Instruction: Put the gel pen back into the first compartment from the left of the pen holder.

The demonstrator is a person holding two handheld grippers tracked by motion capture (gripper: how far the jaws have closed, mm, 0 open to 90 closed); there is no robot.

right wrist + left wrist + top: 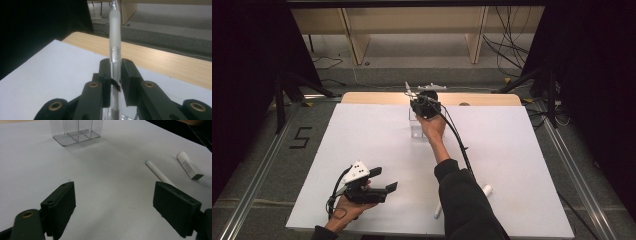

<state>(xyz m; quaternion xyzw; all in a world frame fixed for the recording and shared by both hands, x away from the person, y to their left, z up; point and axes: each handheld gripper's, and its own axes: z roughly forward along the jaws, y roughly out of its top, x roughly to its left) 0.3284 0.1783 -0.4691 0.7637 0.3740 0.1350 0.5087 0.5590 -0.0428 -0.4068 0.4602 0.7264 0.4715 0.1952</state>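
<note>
A: What is the right gripper (115, 75) doing?
B: Its jaws are clamped on a clear pen (115, 35), which stands up between them over the clear compartment holder (418, 127).
A: And the left gripper (115, 202)?
B: Its jaws are spread apart with nothing between them. A white marker (158, 173) lies just past its right jaw, a small white tube (188, 165) farther beyond.

Black "5" (300, 137) on floor (probably tape).
</note>
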